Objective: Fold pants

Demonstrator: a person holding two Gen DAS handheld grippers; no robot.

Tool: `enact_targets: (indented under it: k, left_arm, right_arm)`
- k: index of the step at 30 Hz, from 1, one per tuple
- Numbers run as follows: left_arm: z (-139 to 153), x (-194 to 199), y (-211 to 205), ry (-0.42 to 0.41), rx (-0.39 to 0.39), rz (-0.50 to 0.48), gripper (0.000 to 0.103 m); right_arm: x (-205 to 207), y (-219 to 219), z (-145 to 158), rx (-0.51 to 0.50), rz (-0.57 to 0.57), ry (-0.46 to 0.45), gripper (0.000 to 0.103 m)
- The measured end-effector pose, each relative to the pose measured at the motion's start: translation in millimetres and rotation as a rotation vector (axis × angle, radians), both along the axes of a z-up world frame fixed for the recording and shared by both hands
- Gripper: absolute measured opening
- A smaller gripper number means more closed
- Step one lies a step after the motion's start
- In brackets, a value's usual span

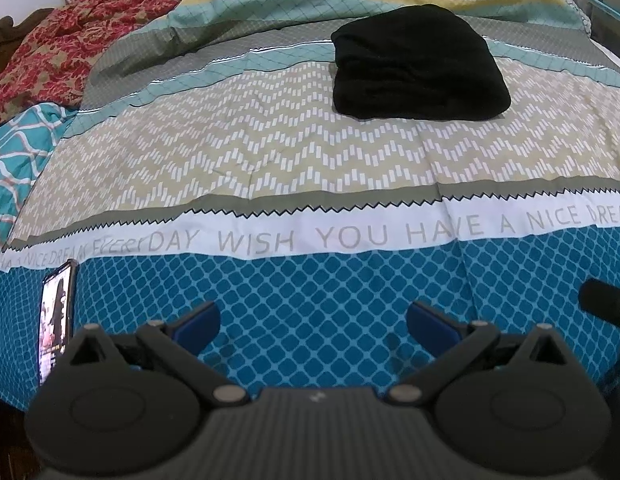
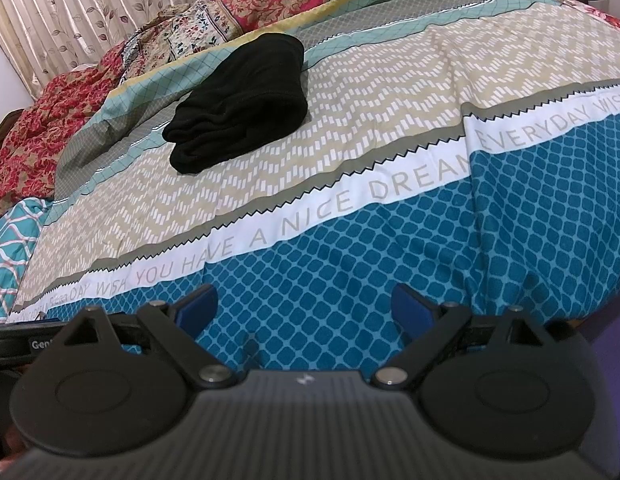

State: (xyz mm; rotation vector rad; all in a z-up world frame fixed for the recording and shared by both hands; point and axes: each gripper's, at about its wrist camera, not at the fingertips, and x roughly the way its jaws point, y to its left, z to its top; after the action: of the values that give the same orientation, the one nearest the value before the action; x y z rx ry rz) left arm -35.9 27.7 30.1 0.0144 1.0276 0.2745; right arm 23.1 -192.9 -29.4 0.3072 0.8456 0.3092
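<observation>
Black pants (image 1: 417, 64) lie folded into a compact stack on the patterned bedspread (image 1: 270, 152), toward the far side of the bed. The same black pants (image 2: 242, 104) show in the right wrist view at upper left of centre. My left gripper (image 1: 313, 322) hovers over the blue near edge of the bedspread, open, nothing between its blue pads (image 1: 200, 320). My right gripper (image 2: 306, 306) is likewise open and empty above the blue band of the bedspread (image 2: 349, 256), well short of the pants. Neither gripper touches the cloth.
A lit phone (image 1: 56, 320) lies on the bedspread near the left front edge. Rumpled red floral bedding (image 1: 70, 48) is heaped at the far left, with a teal patterned cloth (image 1: 18, 152) beside it. A leaf-print curtain (image 2: 70, 4) hangs behind the bed.
</observation>
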Motion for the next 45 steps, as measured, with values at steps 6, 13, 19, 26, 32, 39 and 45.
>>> enact_targets:
  k: [6, 13, 19, 26, 32, 39, 45]
  left_arm:
    - [-0.2, 0.4, 0.5, 0.006, 0.001, 0.003, 0.103]
    - [-2.1, 0.7, 0.6, 0.018, 0.006, 0.004, 0.103]
    - [-3.2, 0.9, -1.4, 0.025, 0.007, -0.001, 0.103]
    - [-4.5, 1.5, -1.8, 0.036, 0.007, -0.001, 0.103]
    - [-7.4, 1.9, -0.9, 0.047, 0.006, 0.007, 0.103]
    - [-9.9, 1.7, 0.1, 0.056, 0.003, 0.011, 0.103]
    - [-10.7, 1.7, 0.5, 0.059, -0.001, 0.015, 0.103]
  right_arm:
    - [-0.3, 0.0, 0.2, -0.001, 0.002, -0.002, 0.095]
    - [0.2, -0.3, 0.5, -0.003, 0.004, -0.002, 0.095]
    - [0.8, -0.6, 2.9, -0.008, 0.009, -0.014, 0.095]
    - [1.3, -0.1, 3.4, -0.007, 0.008, -0.016, 0.095]
    - [1.6, -1.0, 2.2, -0.002, 0.003, -0.011, 0.095]
    - [0.5, -0.3, 1.1, 0.0, 0.004, -0.005, 0.095]
    - [0.5, -0.2, 0.7, 0.0, 0.005, -0.005, 0.095]
